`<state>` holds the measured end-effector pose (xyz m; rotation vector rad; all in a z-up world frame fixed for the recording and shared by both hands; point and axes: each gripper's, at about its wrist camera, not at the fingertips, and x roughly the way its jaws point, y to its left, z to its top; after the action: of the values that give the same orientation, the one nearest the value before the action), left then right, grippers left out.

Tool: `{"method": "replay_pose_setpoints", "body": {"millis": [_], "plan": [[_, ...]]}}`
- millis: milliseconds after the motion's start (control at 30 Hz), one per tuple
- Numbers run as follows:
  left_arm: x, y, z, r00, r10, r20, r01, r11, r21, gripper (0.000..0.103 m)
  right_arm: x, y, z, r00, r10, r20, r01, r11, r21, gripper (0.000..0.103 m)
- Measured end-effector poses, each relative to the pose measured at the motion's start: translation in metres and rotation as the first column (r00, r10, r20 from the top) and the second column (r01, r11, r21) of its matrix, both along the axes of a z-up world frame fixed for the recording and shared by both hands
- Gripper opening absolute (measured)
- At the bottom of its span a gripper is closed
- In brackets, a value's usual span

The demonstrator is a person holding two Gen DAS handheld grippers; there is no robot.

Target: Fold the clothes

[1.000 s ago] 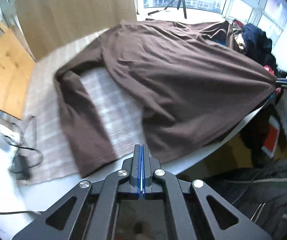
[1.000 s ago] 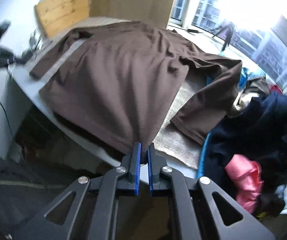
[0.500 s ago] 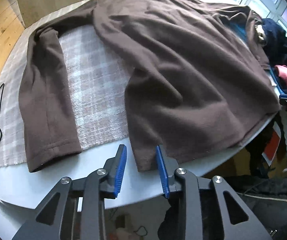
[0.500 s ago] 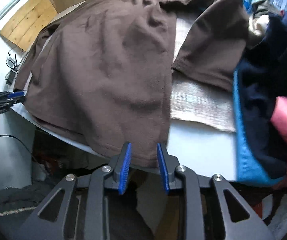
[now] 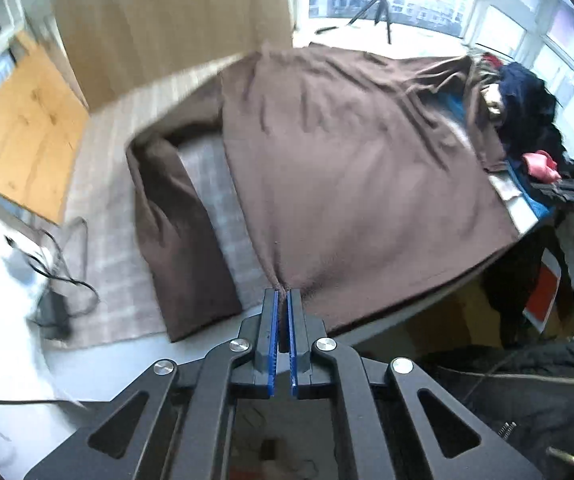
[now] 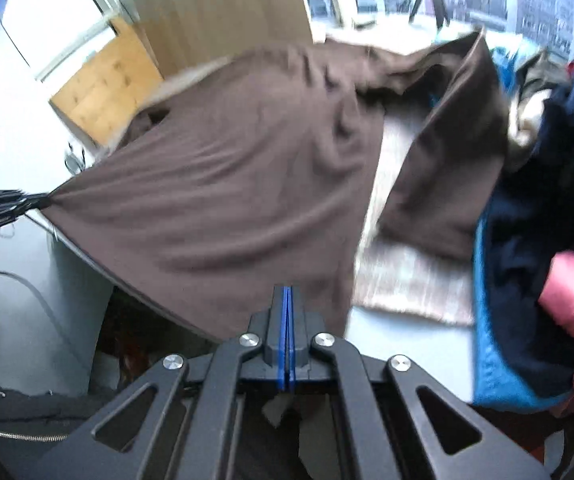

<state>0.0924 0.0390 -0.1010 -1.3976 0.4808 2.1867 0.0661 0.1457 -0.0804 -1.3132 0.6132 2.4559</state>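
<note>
Your right wrist view is motion-blurred, so the brown shirt (image 6: 227, 184) shows no sharp seams or hem there. Its far sleeve (image 6: 455, 152) runs under the pile of clothes (image 6: 547, 184), cuff hidden. Between your right gripper (image 6: 287, 300) fingers the pinched hem is covered by the blue pads. Your left gripper (image 6: 27, 202) is a dark smear at the frame's left edge. In the left wrist view, the cables (image 5: 59, 276) blur together.

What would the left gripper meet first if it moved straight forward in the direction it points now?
The left gripper is already shut on the hem of the brown shirt, so it would push straight into that cloth. Beyond it, probably the checked mat on the table, though depth is unclear.
</note>
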Motion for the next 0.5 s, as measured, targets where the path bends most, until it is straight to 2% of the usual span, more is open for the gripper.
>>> {"method": "replay_pose_setpoints", "body": {"millis": [33, 100, 200, 233, 300, 367, 433, 500], "plan": [[0.0, 0.002, -0.004, 1.0, -0.014, 0.0, 0.014, 1.0, -0.012, 0.005, 0.002, 0.001, -0.004, 1.0, -0.016, 0.021, 0.015, 1.0, 0.011, 0.0], [0.004, 0.009, -0.032, 0.998, -0.024, 0.06, 0.026, 0.999, -0.044, 0.011, 0.002, 0.002, -0.015, 0.997, -0.039, 0.068, 0.038, 0.999, 0.004, 0.0], [0.008, 0.002, -0.086, 0.991, 0.008, 0.137, 0.016, 0.984, -0.178, 0.011, -0.003, 0.0, -0.024, 0.994, -0.04, 0.099, 0.042, 0.999, -0.022, 0.001], [0.008, -0.002, -0.094, 0.989, 0.023, 0.147, 0.006, 0.981, -0.193, 0.011, -0.005, -0.001, -0.027, 0.993, -0.04, 0.11, 0.044, 0.999, -0.03, 0.001], [0.004, -0.009, -0.098, 0.987, 0.054, 0.153, -0.026, 0.983, -0.182, 0.011, -0.009, -0.002, -0.033, 0.991, -0.04, 0.13, 0.047, 0.998, -0.047, 0.008], [-0.001, -0.011, -0.091, 0.989, 0.063, 0.132, -0.041, 0.986, -0.163, 0.011, -0.012, -0.003, -0.038, 0.988, -0.04, 0.151, 0.05, 0.997, -0.064, 0.024], [-0.006, -0.011, -0.082, 0.992, 0.061, 0.11, -0.045, 0.989, -0.142, 0.011, -0.016, -0.005, -0.044, 0.984, -0.039, 0.172, 0.054, 0.995, -0.08, 0.028], [-0.011, -0.003, -0.078, 0.994, 0.046, 0.101, -0.033, 0.991, -0.13, 0.011, -0.024, 0.004, -0.035, 0.983, -0.053, 0.174, 0.062, 0.997, -0.045, 0.028]]}}
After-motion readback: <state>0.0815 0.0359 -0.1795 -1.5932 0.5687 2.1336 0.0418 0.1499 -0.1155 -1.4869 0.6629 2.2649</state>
